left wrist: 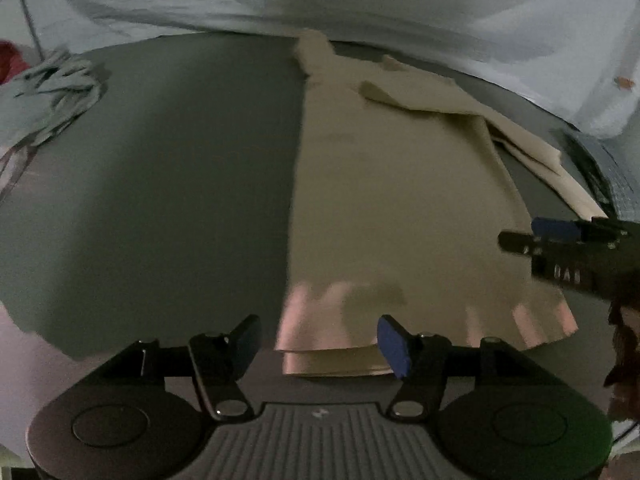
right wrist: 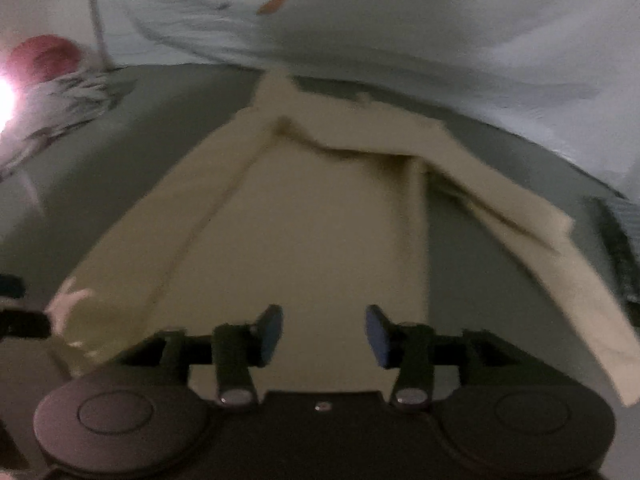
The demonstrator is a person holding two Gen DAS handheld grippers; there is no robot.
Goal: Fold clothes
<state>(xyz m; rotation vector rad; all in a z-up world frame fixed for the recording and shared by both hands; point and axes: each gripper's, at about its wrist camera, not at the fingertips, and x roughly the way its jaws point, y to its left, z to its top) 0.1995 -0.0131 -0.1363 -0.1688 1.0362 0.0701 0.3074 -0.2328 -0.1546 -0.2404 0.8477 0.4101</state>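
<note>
Below, both claws, left (left wrist: 320, 340) and right (right wrist: 324, 334), gape empty over smooth, flat-folded beige cloth (left wrist: 400, 208).

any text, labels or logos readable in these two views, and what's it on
No text reads for sure.
Pale marks, possibly "DAS", on the black body of the right gripper in the left wrist view: too blurred to be certain.
A small pale emblem on the ribbed housing behind the left gripper: a mark, not legible lettering.
Beige garment, patterned sheet: no writing visible.
</note>
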